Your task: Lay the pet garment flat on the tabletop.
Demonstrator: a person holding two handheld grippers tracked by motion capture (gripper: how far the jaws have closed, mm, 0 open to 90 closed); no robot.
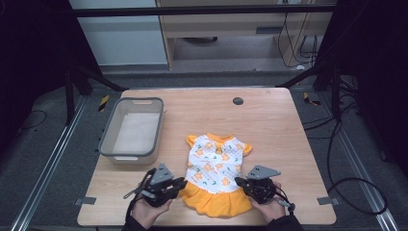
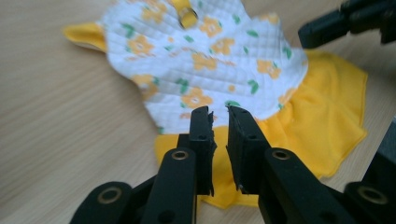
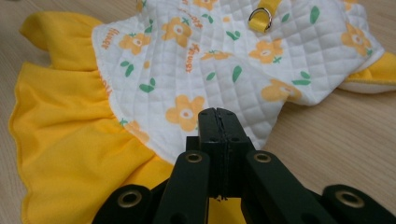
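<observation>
- High view: the dress (image 1: 217, 173) lies flat mid-table, collar away from the person, long axis running front to back. Left gripper (image 1: 179, 184) and right gripper (image 1: 240, 182) flank the skirt, about equally near. The bin (image 1: 108, 135) sits well off to the left, nothing's in the way.
- Left gripper view: jaws narrow with a slim gap, nothing between them, skirt right ahead.
- Right gripper view: jaws pressed together, empty, hovering by the skirt seam.

Grey plastic bin (image 1: 131, 130) at table's (image 1: 269, 125) left, small dark round disc (image 1: 237, 101) near far edge
</observation>
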